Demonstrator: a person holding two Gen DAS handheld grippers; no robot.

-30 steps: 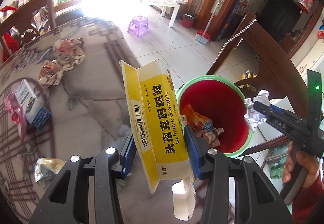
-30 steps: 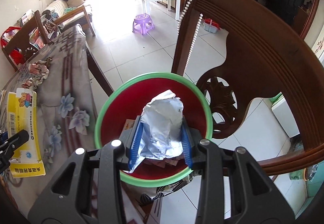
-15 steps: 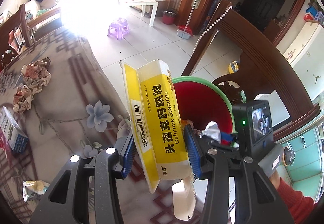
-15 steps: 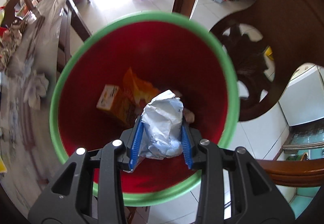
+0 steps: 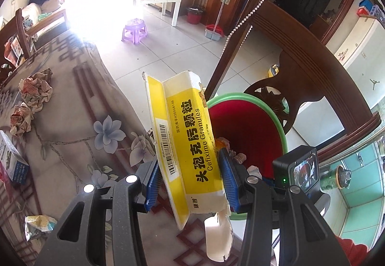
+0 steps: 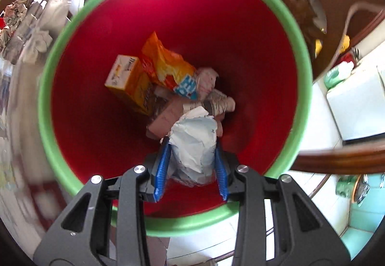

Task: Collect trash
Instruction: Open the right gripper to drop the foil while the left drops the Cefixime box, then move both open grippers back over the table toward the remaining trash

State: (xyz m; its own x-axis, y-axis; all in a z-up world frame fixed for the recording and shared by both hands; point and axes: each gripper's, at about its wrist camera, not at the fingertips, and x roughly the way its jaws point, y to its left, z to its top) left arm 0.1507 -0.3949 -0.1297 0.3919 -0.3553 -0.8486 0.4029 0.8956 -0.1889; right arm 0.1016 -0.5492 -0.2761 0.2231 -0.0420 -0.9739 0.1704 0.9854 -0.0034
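Left gripper (image 5: 190,184): clenched on a flattened yellow medicine box (image 5: 185,145) printed "Cefixime Granules", blue pads pressing both long edges; the box stands nearly upright, tilted a little left, with a torn white flap hanging below the grip.
Where the box is: up in the air between the table edge and the bin, its top level with the bin's green rim in the left wrist view.
Right gripper (image 6: 191,167): inside the mouth of the bin, fingers around a crumpled silver-white wrapper (image 6: 195,145); the wrapper sits between the blue pads and I cannot tell for sure whether they are pressing it or have just let go.
Bin (image 6: 53,68): red inside, green rim, standing on the tiled floor beside a carved wooden chair (image 5: 312,54).
Already in the bin: an orange carton (image 6: 127,83) leaning on the left wall, an orange snack bag (image 6: 166,66) against it, a rolled printed paper (image 6: 214,103) and a pinkish box (image 6: 166,119) underneath.
Table (image 5: 72,102): floral cloth, with trash on it: two crumpled paper balls (image 5: 33,90) near the far left, a blue-and-white box (image 5: 12,160) at the left edge, a crushed wrapper (image 5: 38,227) near the bottom left corner.
Right gripper's camera (image 5: 298,169): showing in the left wrist view just right of the bin, green light on.
Background: purple stool (image 5: 134,30) and white coffee table (image 5: 156,0) well apart on the sunlit floor.
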